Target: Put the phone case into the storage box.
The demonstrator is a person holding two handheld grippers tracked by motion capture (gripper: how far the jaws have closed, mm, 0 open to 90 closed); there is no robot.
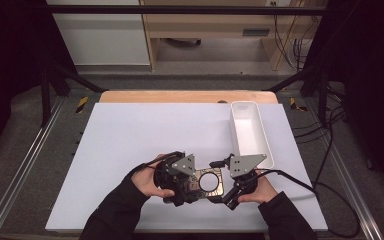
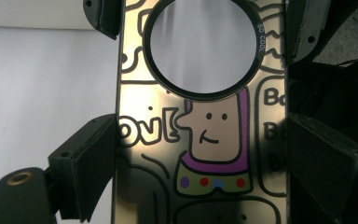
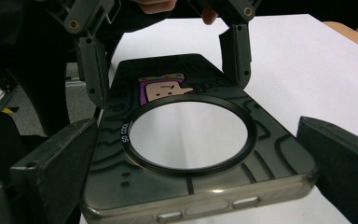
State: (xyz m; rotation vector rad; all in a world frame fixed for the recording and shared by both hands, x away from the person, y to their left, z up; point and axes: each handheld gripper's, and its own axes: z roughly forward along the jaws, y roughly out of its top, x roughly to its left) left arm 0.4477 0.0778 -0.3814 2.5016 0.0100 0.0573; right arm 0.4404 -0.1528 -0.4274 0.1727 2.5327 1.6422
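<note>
A dark translucent phone case [image 1: 198, 184] with cartoon drawings and a large round ring opening is held between both grippers, lifted off the white table sheet [image 1: 140, 135]. In the left gripper view its printed face [image 2: 214, 140] runs up between the jaws, which press on its two long edges. My left gripper [image 1: 194, 184] is shut on one end. My right gripper [image 1: 224, 183] is shut on the other end, the one with the ring [image 3: 135, 158]; its jaws flank the case [image 3: 270, 158] on both sides. A hand holds each gripper.
A long white bin [image 1: 250, 130] stands at the right rear of the sheet, just beyond my right gripper. The right gripper's cable [image 1: 325, 200] trails over the sheet's right edge. Metal frame rails [image 1: 25, 165] run along both sides of the table.
</note>
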